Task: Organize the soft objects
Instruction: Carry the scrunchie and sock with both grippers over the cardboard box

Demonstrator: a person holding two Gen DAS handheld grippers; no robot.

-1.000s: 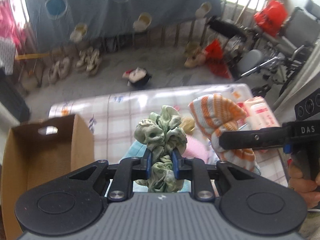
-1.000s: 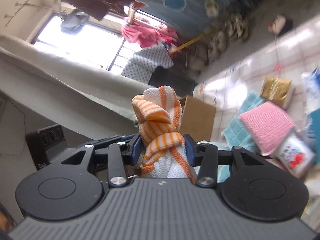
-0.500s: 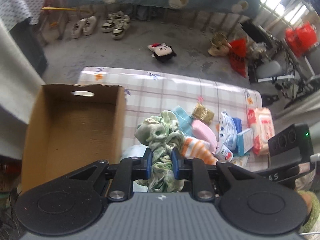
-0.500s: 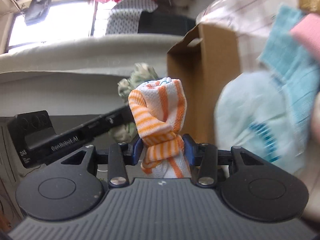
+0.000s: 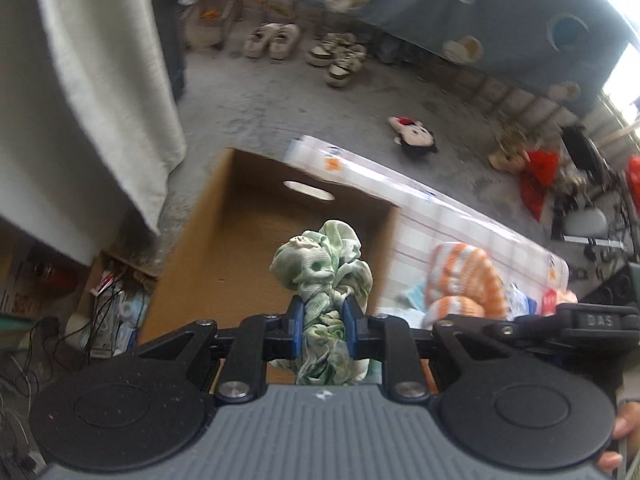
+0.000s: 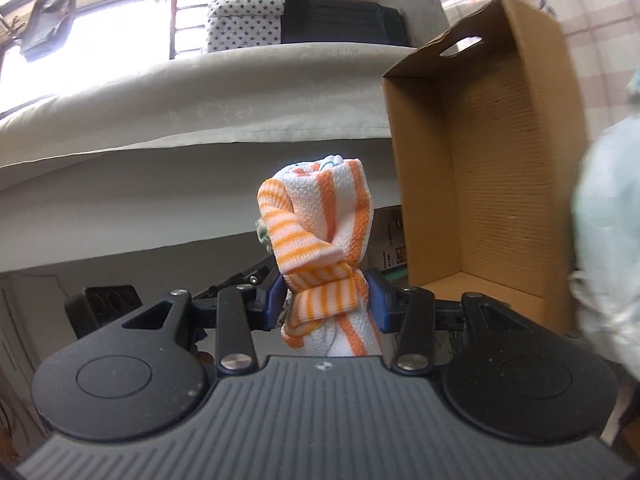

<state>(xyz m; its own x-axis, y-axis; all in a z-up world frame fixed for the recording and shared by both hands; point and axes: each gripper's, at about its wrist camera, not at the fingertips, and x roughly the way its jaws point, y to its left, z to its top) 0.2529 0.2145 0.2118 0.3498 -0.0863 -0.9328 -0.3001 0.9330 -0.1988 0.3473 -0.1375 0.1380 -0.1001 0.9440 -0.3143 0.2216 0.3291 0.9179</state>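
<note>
Box (image 5: 256, 248): mid-frame, directly under left gripper (image 5: 322, 332) (clenched on scrunchie (image 5: 324, 268)); right gripper (image 6: 328, 300) grasps cloth (image 6: 320, 224).

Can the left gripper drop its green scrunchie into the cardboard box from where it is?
Probably yes. The left gripper holds the green scrunchie right over the cardboard box, whose top is open and whose inside looks bare, so nothing seems to block the way.

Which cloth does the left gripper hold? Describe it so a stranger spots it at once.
Find the open cardboard box at the end of the checked table. Just in front of its opening, the left gripper pinches a scrunched green cloth between blue fingers. It is pale mottled green, unlike the orange-striped cloth beside it.
</note>
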